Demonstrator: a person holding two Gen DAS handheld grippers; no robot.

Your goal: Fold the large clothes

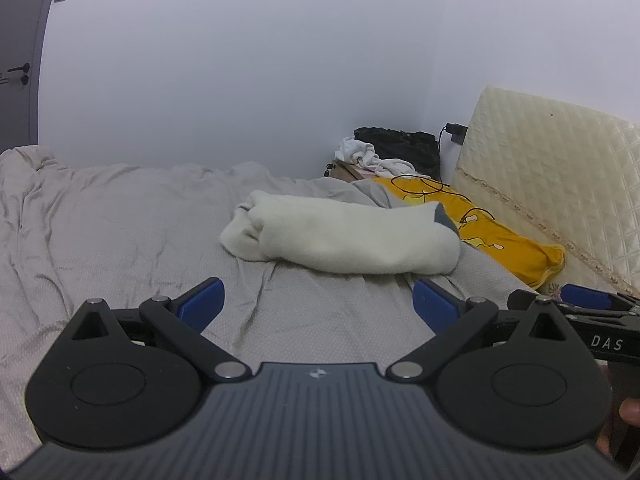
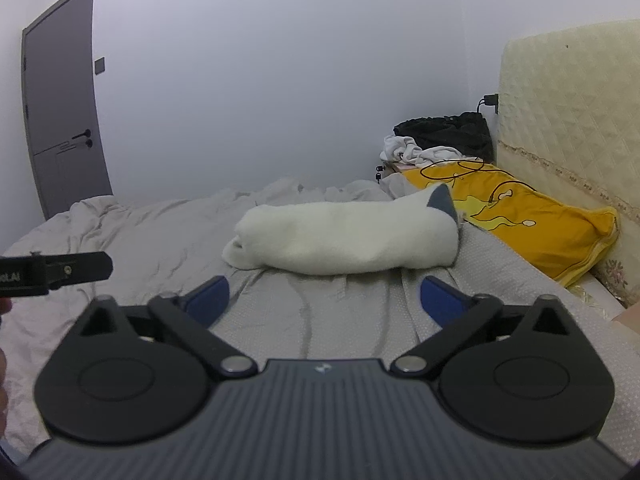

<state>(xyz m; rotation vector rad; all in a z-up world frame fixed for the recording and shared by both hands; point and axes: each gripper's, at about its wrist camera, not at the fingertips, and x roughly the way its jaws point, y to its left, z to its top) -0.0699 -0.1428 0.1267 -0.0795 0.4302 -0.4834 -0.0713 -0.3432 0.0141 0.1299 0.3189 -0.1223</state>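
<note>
A: Are the claws pinching anything?
B: No. The left gripper and the right gripper are both spread wide, with nothing between them.
A: Where's the white garment?
B: Just past them, mid-bed. It's fluffy, folded into a long roll.
A: Behind it?
B: A yellow pillow by the quilted headboard.

A grey-sheeted bed bears a folded white garment and yellow pillow.

White letters "DAS" stand on the right gripper; other lettering is too blurred to read.
</note>
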